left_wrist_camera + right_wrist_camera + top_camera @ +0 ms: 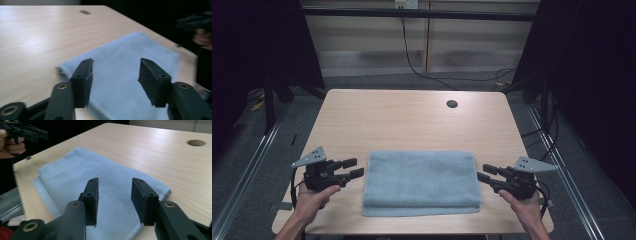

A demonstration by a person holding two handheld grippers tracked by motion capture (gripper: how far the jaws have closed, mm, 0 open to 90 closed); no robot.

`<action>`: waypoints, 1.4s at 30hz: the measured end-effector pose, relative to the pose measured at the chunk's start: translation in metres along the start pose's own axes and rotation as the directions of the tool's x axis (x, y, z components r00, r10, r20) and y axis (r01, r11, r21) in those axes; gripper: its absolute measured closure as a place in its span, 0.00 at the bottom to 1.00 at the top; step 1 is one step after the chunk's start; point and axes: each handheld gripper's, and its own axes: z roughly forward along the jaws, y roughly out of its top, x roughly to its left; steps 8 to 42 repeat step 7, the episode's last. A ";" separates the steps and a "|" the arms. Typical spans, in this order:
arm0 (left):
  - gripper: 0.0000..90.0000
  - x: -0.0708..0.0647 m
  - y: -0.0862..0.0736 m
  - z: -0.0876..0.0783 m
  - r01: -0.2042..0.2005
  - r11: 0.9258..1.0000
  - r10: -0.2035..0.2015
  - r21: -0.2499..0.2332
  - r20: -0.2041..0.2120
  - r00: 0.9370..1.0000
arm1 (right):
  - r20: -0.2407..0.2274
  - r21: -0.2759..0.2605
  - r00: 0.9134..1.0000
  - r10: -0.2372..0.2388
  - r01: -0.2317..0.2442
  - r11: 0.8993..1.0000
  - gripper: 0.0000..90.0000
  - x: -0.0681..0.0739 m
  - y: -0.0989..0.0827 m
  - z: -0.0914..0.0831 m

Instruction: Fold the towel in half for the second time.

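So we've got a folded light-blue towel (pixel 420 183) lying flat near the front edge of the wooden table (pixel 412 120), roughly centred, with a lower layer peeking out along its near edge. Our left gripper (pixel 354 168) sits just off the towel's left end and our right gripper (pixel 484 173) just off its right end, both pointing inward at it and level with the tabletop. In the left gripper view the two black jaws stand well apart with nothing pinched between them, just the towel's surface lying beyond; same story in the right gripper view, jaws gaping, no cloth caught. Neither set of pads looks to be touching the fabric, though from above the tips are right beside the towel's ends. Around it all there's not much: a round cable hole (pixel 452 104) toward the far right of the table, well apart from the towel, a black cable (pixel 412 62) hanging down the panelled wall behind and running along the floor, and dark metal frame legs at both sides. Nothing lies between either gripper and the towel, so both ends are wide open to us.
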 end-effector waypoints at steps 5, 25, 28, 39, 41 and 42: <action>0.38 0.017 -0.009 -0.005 0.023 1.000 -0.023 0.000 -0.085 0.996 | 0.062 -0.011 0.997 0.056 -0.055 0.998 0.52 -0.013 -0.011 -0.001; 0.32 0.017 -0.011 -0.005 0.011 1.000 -0.009 0.024 -0.109 0.994 | 0.087 -0.030 0.994 0.065 -0.062 0.998 0.47 -0.015 -0.012 -0.003; 0.32 0.017 -0.011 -0.005 0.011 1.000 -0.009 0.024 -0.109 0.994 | 0.087 -0.030 0.994 0.065 -0.062 0.998 0.47 -0.015 -0.012 -0.003; 0.32 0.017 -0.011 -0.005 0.011 1.000 -0.009 0.024 -0.109 0.994 | 0.087 -0.030 0.994 0.065 -0.062 0.998 0.47 -0.015 -0.012 -0.003; 0.32 0.017 -0.011 -0.005 0.011 1.000 -0.009 0.024 -0.109 0.994 | 0.087 -0.030 0.994 0.065 -0.062 0.998 0.47 -0.015 -0.012 -0.003; 0.32 0.017 -0.011 -0.005 0.011 1.000 -0.009 0.024 -0.109 0.994 | 0.087 -0.030 0.994 0.065 -0.062 0.998 0.47 -0.015 -0.012 -0.003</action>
